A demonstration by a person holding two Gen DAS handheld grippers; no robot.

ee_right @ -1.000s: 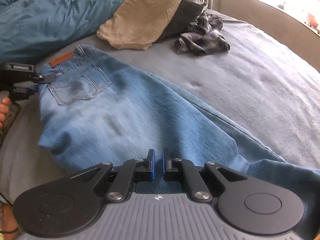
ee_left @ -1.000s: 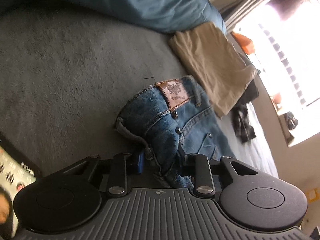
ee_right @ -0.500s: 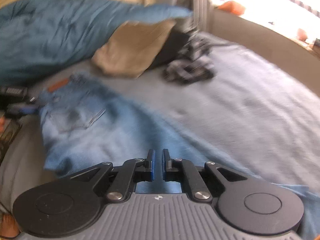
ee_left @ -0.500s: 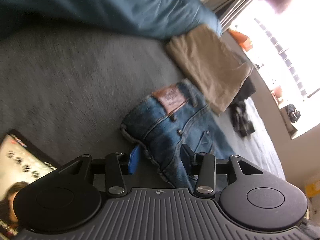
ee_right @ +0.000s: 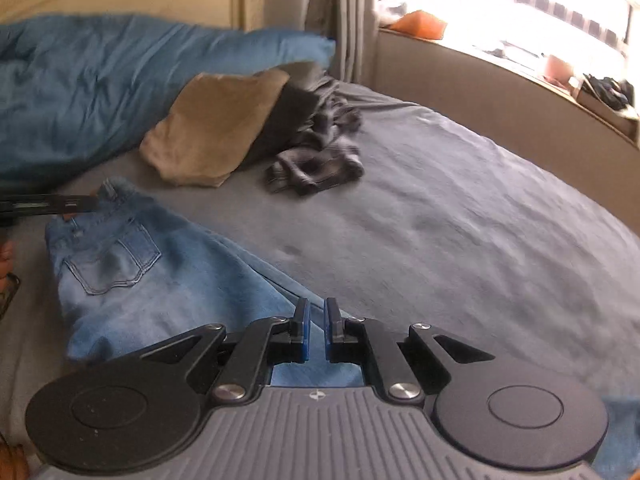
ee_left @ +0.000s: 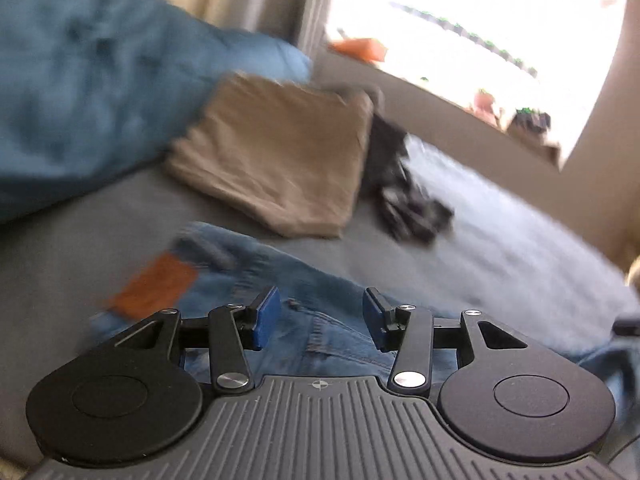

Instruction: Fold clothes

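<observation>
1. Faded blue denim jeans [ee_right: 168,280] lie on the grey bed sheet [ee_right: 460,220], back pocket up, waistband end toward the blue duvet [ee_right: 120,88], leg running down under the right gripper [ee_right: 316,330]. They look laid lengthwise, one leg over the other; hem end is out of view.
2. Left gripper [ee_left: 320,320]: fingers spread wide, nothing between the blue pads [ee_left: 266,318]. It hovers over the waistband area near the brown leather patch [ee_left: 156,288].
3. Change: a second ago the left fingers were clamped on a bunched fold of waistband; half a second ago they were parting; now they are fully released and the view has swung up toward the window [ee_left: 460,20]. Heavy motion blur in the left view, so the gripper is moving off.
4. The waistband now rests flat on the sheet instead of pinched up.
5. Right gripper: pads nearly together with a thin gap. No cloth is visible in that gap; denim shows only below and behind the fingers. I read it as closed on nothing. Narrow gap same as a second ago.
6. The right view has tilted up since a second ago, showing more headboard and window; the jeans' position looks the same.
7. Meaning for the task, as a judgement: the waist end has been set down and let go, so that placement looks done. The jeans are long and not yet compact; a cross fold likely remains.
8. Folded tan cloth [ee_right: 216,136] and a crumpled dark checked garment [ee_right: 316,160] sit beyond the jeans, well apart from both grippers.
</observation>
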